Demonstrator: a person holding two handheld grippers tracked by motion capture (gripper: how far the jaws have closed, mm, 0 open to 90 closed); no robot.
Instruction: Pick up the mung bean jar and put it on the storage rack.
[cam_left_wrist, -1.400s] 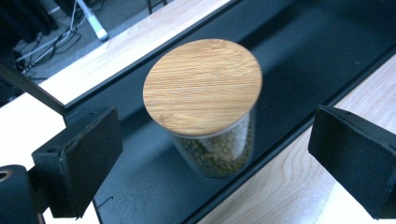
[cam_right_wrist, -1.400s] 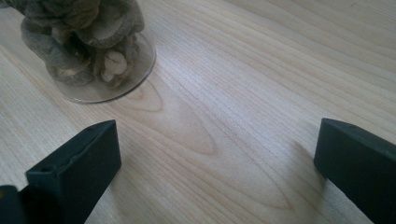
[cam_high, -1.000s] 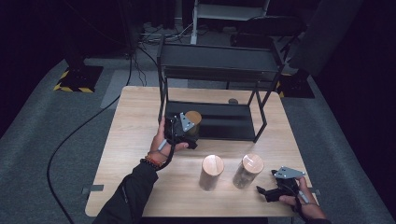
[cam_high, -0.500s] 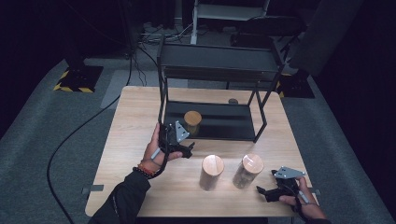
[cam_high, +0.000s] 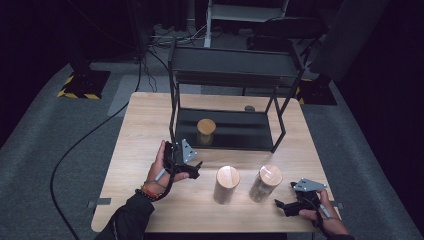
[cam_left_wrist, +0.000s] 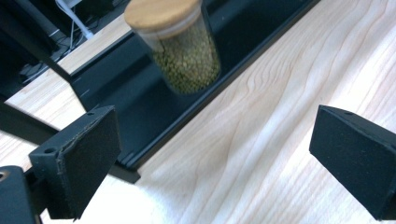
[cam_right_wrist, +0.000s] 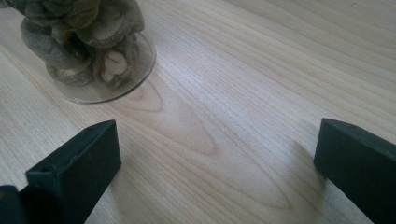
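A glass jar of green beans (cam_high: 205, 131) (cam_left_wrist: 177, 46) with a wooden lid stands on the lower shelf of the black rack (cam_high: 235, 142). My left gripper (cam_high: 194, 169) (cam_left_wrist: 219, 154) is open in front of the rack, a short way back from that jar, with nothing between its jaws. Two more wooden-lidded jars stand on the table: a middle one (cam_high: 226, 184) and a right one (cam_high: 265, 182) holding brown dried pieces (cam_right_wrist: 84, 37). My right gripper (cam_high: 279, 205) (cam_right_wrist: 219, 163) rests open near the front right corner, just right of that jar.
The rack's black shelf edge (cam_left_wrist: 196, 107) runs close ahead of the left jaws. The rack's upper shelf (cam_high: 235, 67) overhangs the lower one. Bare wooden tabletop (cam_high: 145, 125) lies left of the rack and along the front edge.
My left gripper has let go of the green-bean jar on the lower shelf and drawn back toward the table's front. The right gripper has stayed put.
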